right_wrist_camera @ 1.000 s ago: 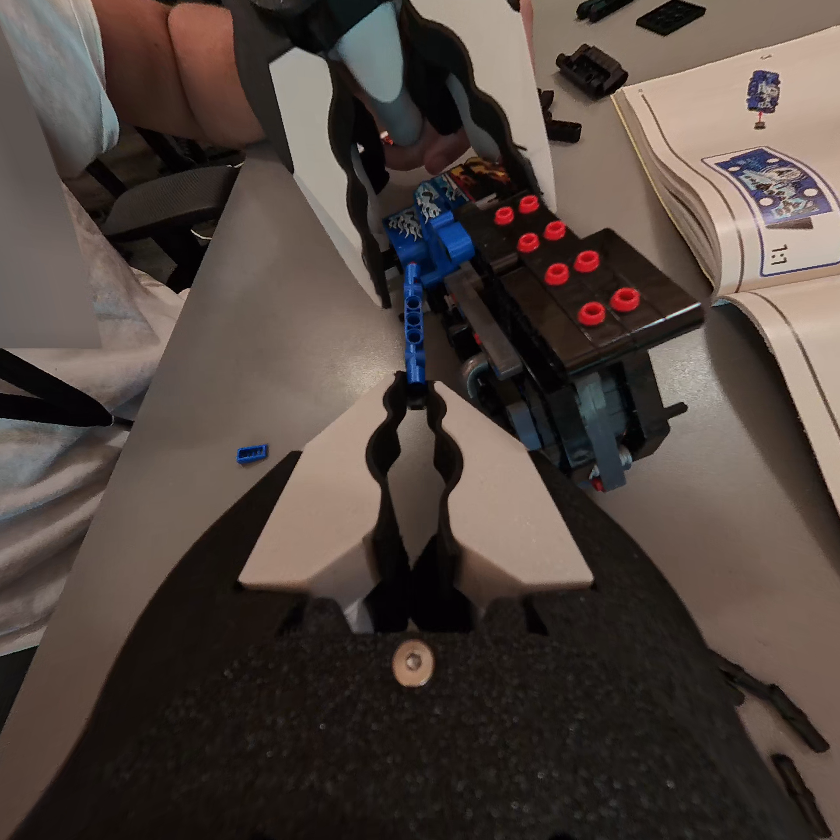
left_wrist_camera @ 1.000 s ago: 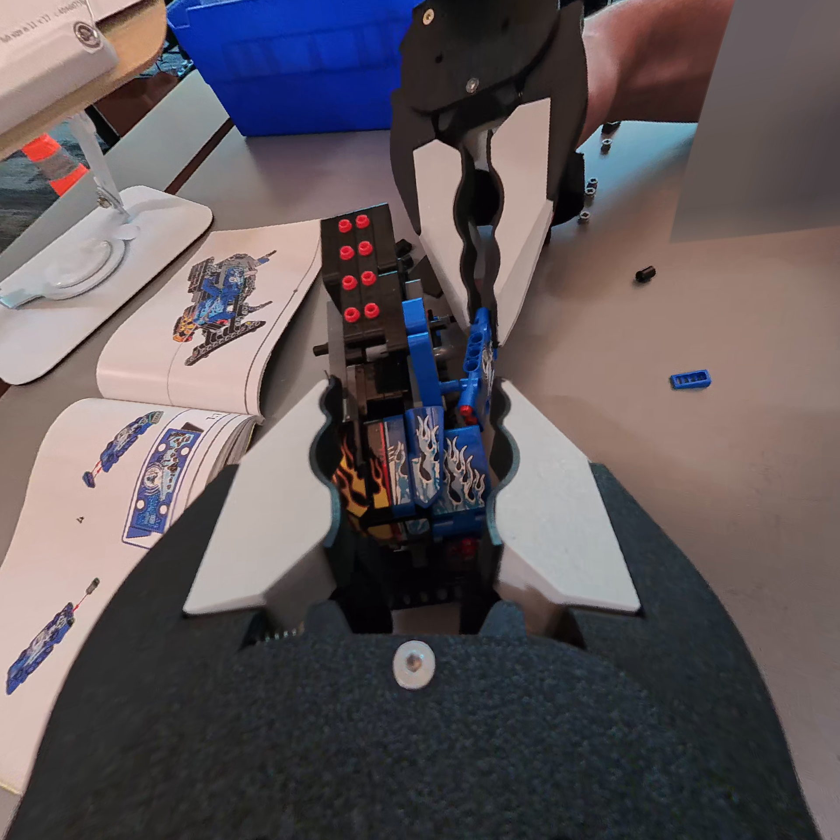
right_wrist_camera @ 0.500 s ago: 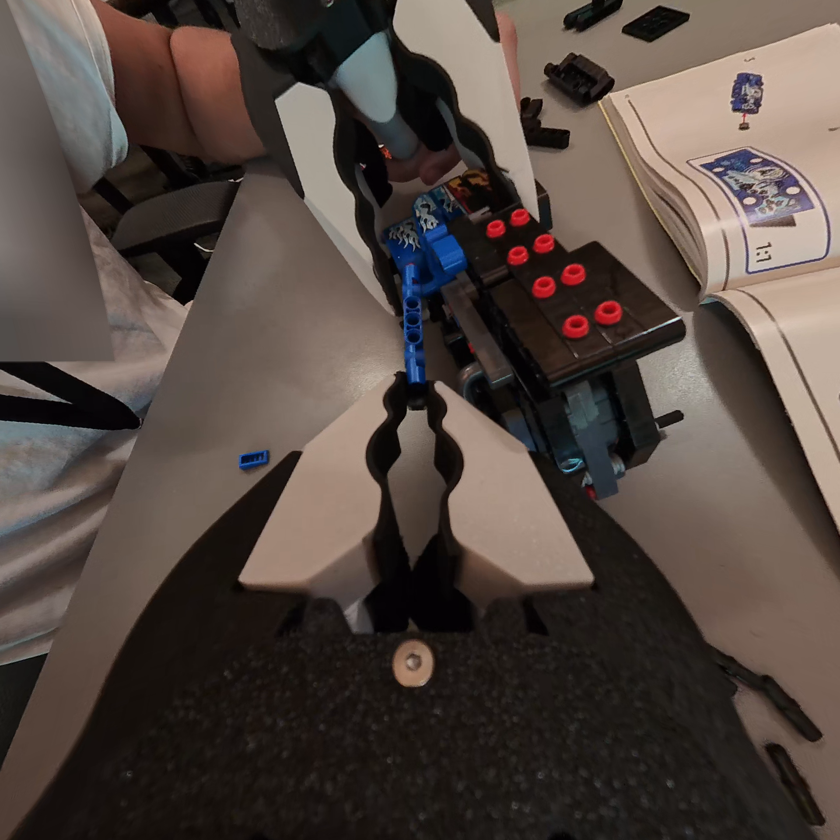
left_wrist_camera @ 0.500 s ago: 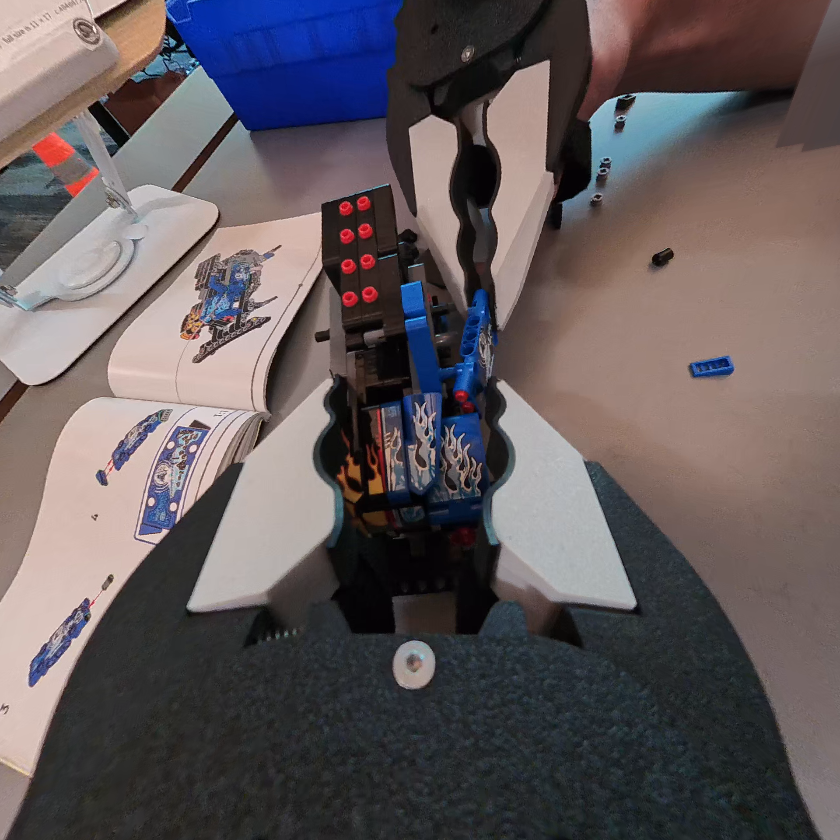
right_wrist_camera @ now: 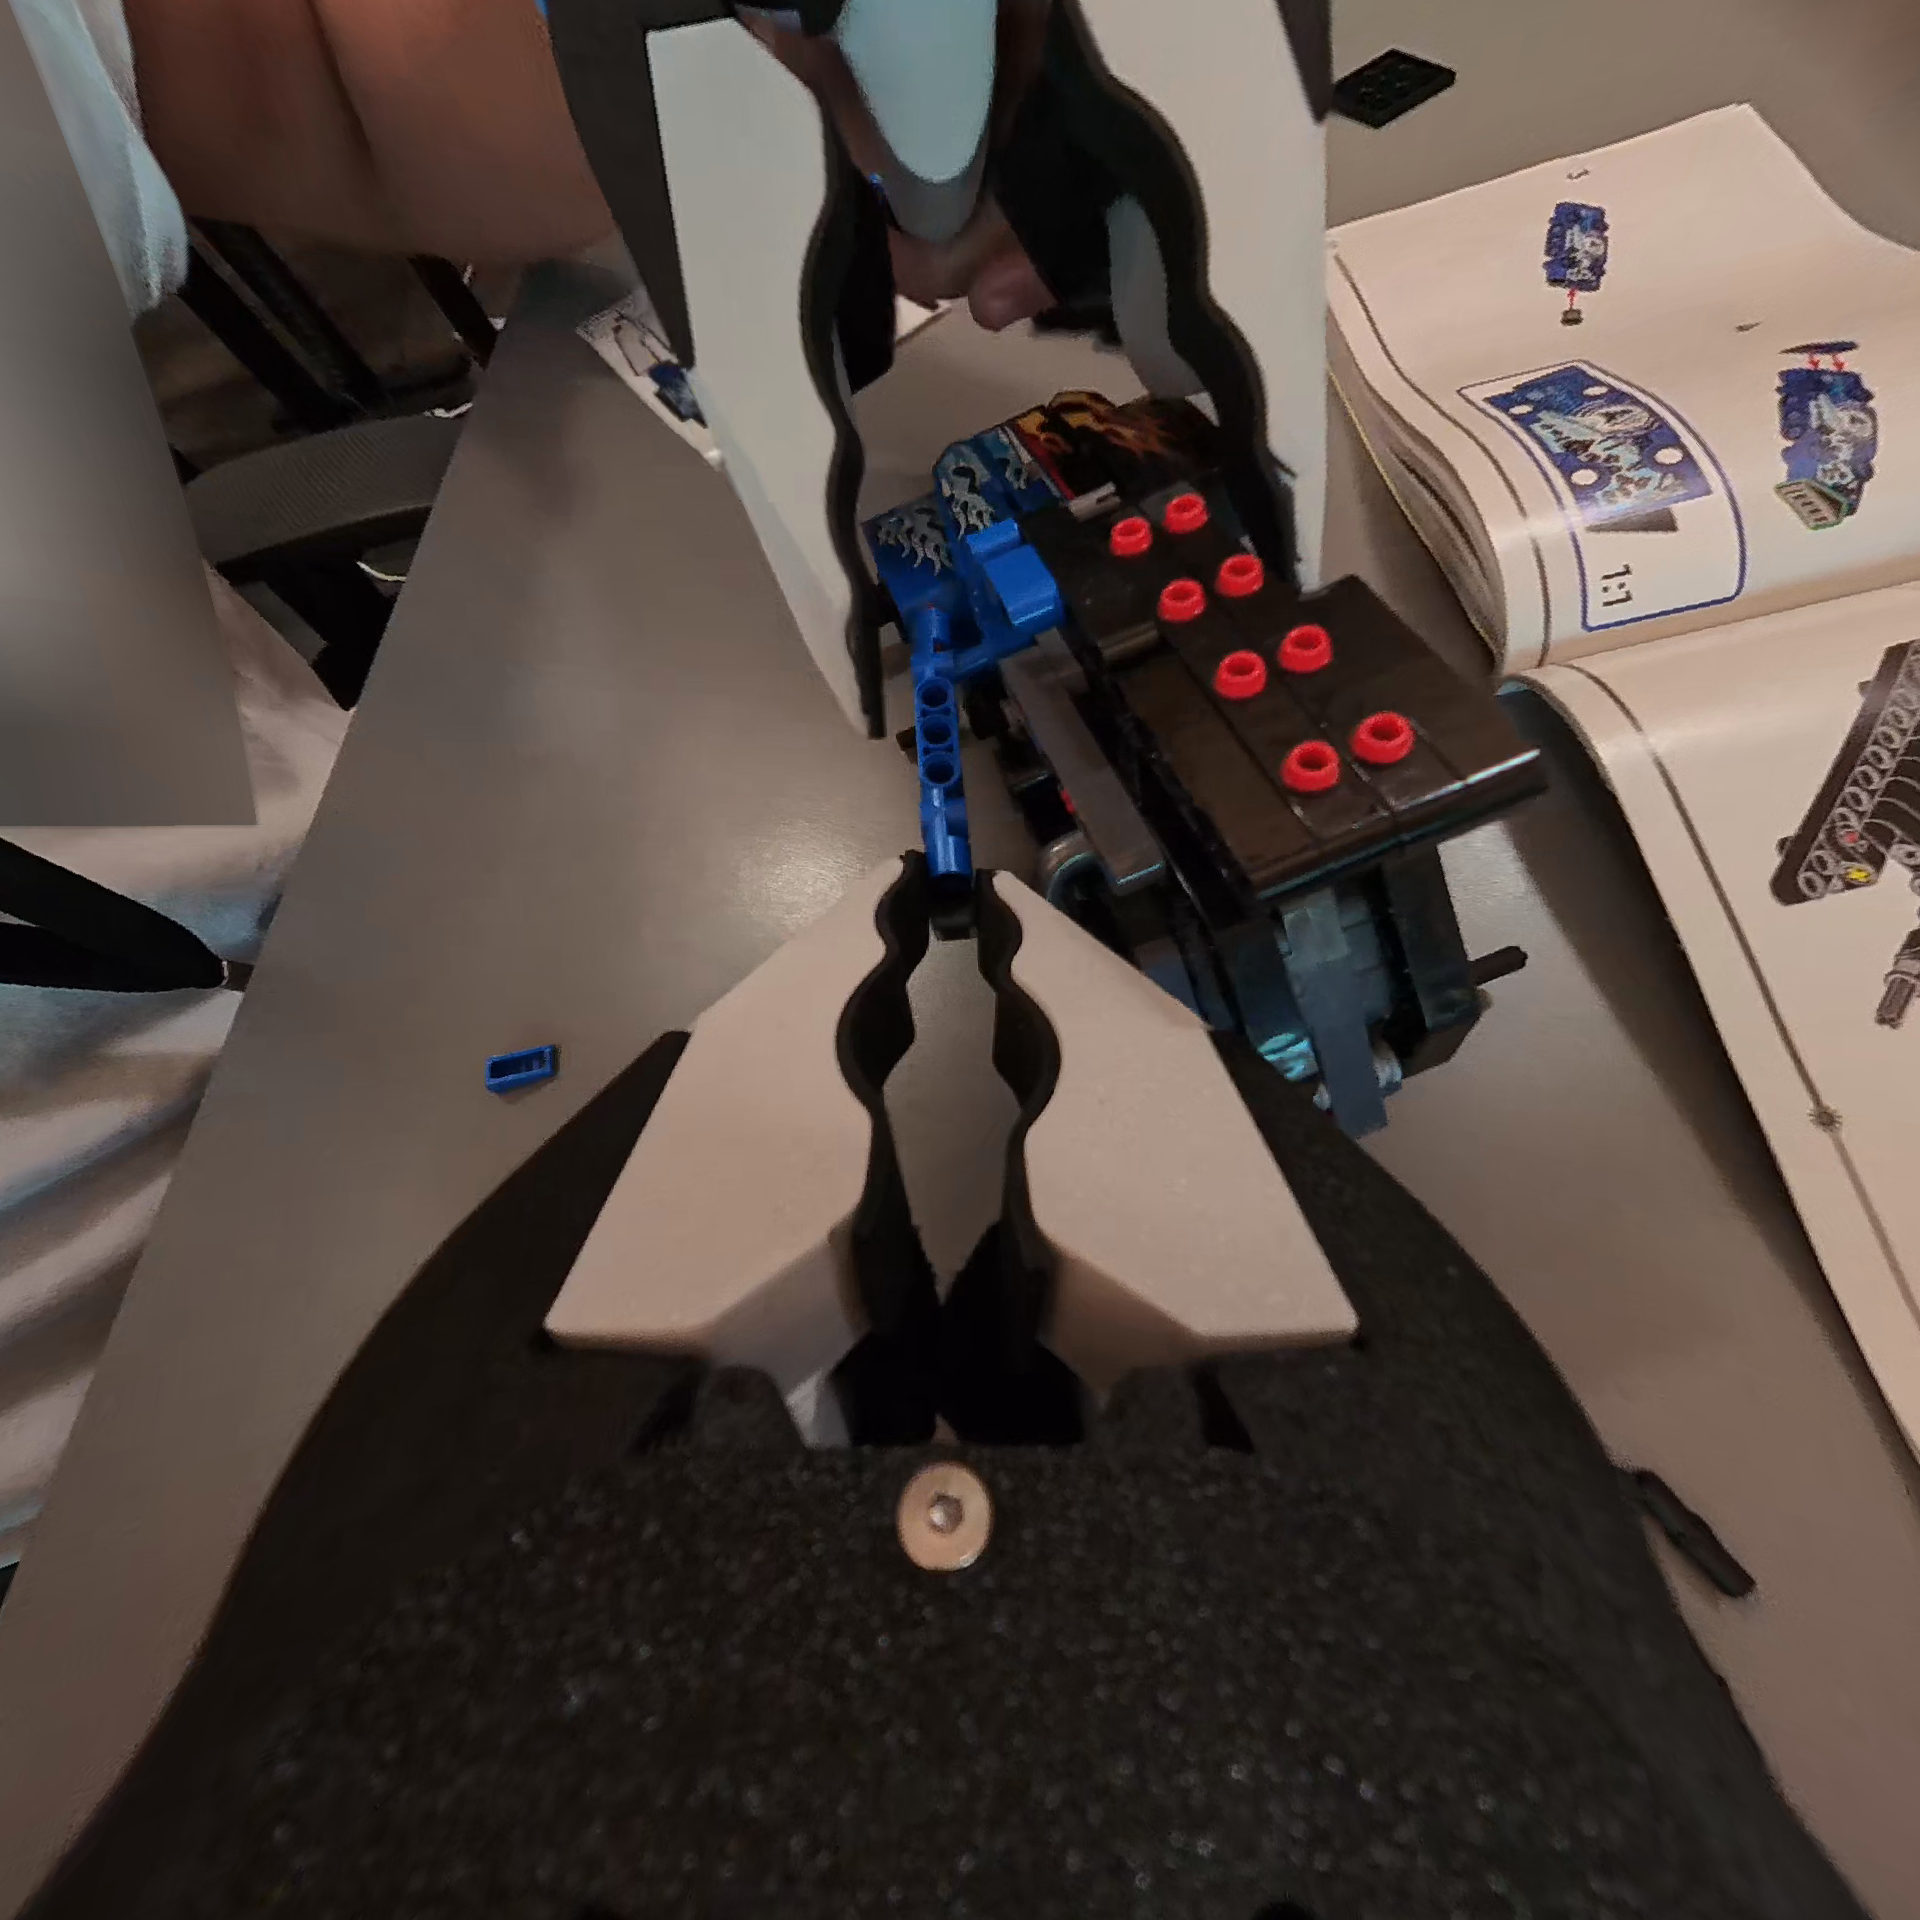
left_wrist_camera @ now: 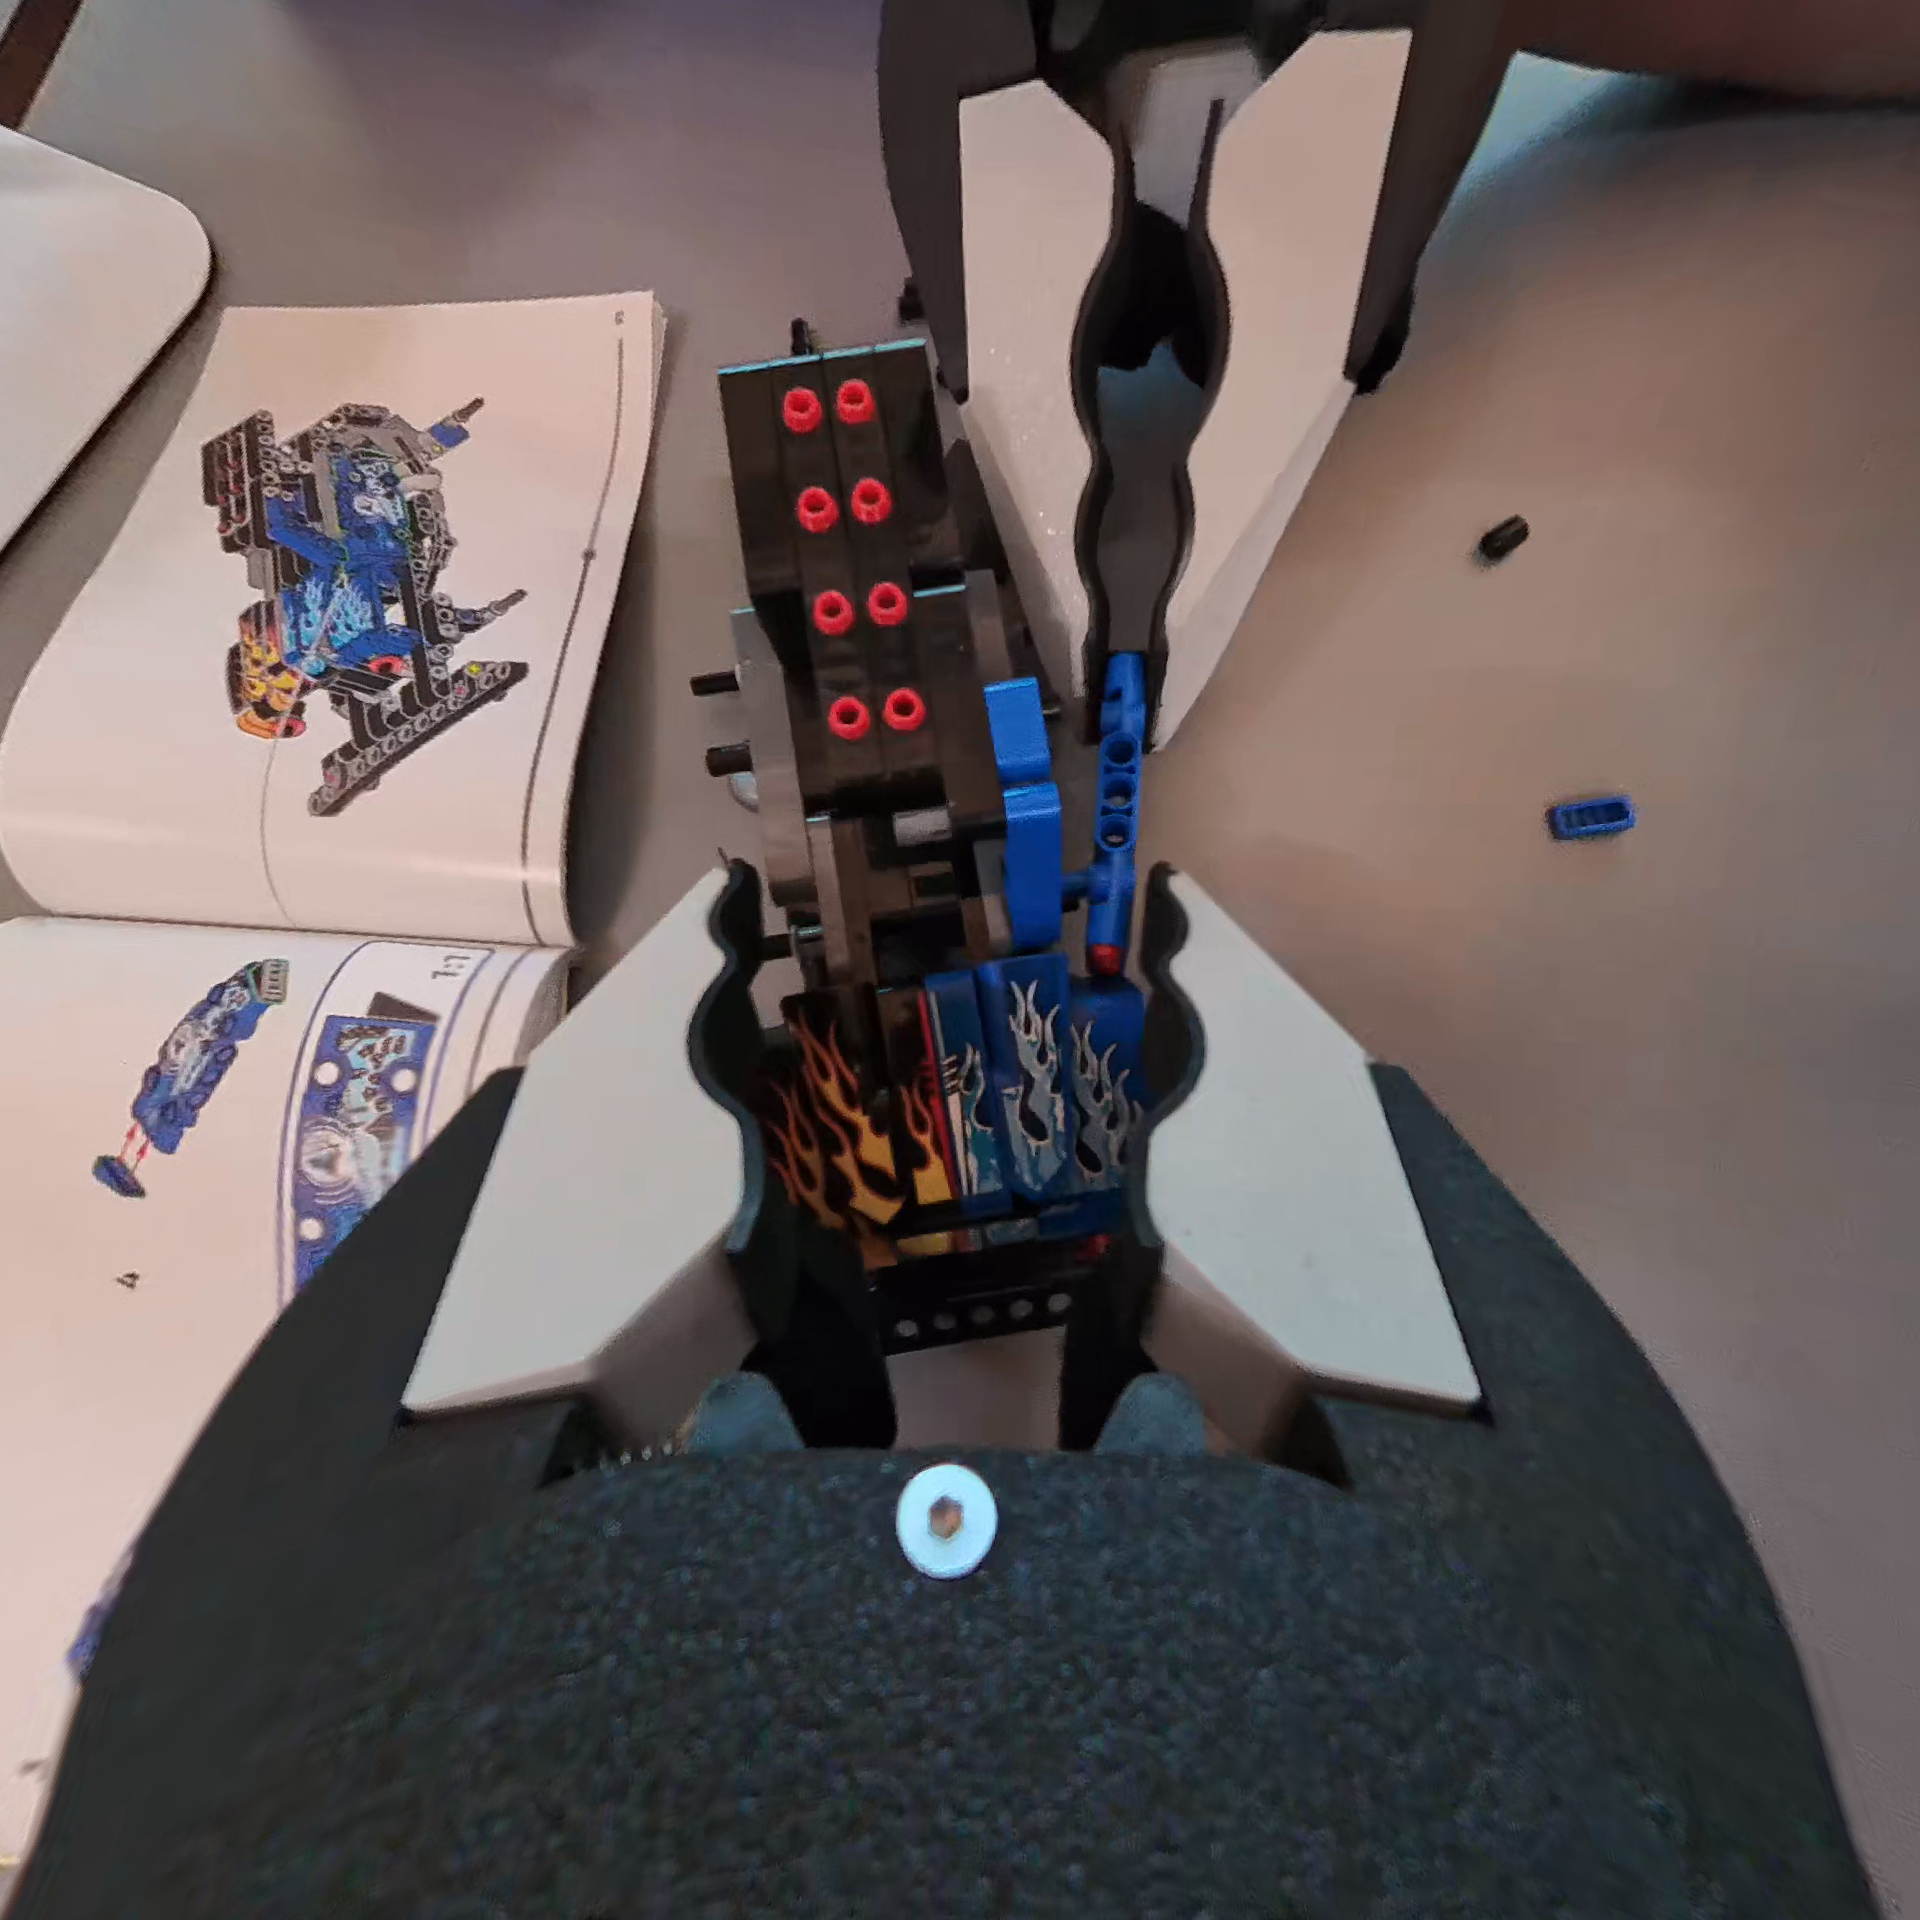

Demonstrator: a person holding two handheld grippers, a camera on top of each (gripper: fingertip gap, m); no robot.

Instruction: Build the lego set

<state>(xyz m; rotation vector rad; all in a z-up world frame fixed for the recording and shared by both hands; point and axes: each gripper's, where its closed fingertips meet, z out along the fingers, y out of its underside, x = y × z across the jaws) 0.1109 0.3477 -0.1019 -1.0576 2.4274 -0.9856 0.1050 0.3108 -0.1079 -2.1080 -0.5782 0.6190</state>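
A black lego vehicle [left_wrist_camera: 862,644] with red studs on top and blue and orange flame panels lies on the grey table; it also shows in the right wrist view [right_wrist_camera: 1278,717]. My left gripper [left_wrist_camera: 940,914] is shut on its flame-panelled end. A thin blue beam with holes [left_wrist_camera: 1120,790] sticks out along the model's right side, joined to it at one end; it also shows in the right wrist view [right_wrist_camera: 940,769]. My right gripper [right_wrist_camera: 948,894] is shut on the beam's free end, and it shows opposite in the left wrist view [left_wrist_camera: 1122,675].
An open instruction booklet [left_wrist_camera: 343,644] lies left of the model, seen in the right wrist view [right_wrist_camera: 1683,499] too. A small blue plate [left_wrist_camera: 1590,818] and a black pin [left_wrist_camera: 1501,540] lie loose on the table. Black pieces [right_wrist_camera: 1694,1538] lie near my right gripper. A person's arm [right_wrist_camera: 343,135] is behind. My hands' fingertips stand some 5 centimeters from each other. From either gripper's tips it is about 12 centimeters to the small blue plate [left_wrist_camera: 1590,818]. It is also in sight in the right wrist view [right_wrist_camera: 523,1061].
Both grippers keep their hold. The left view has moved closer and more overhead onto the model; the blue bin has left its frame. The blue beam now lies straighter along the model's side.
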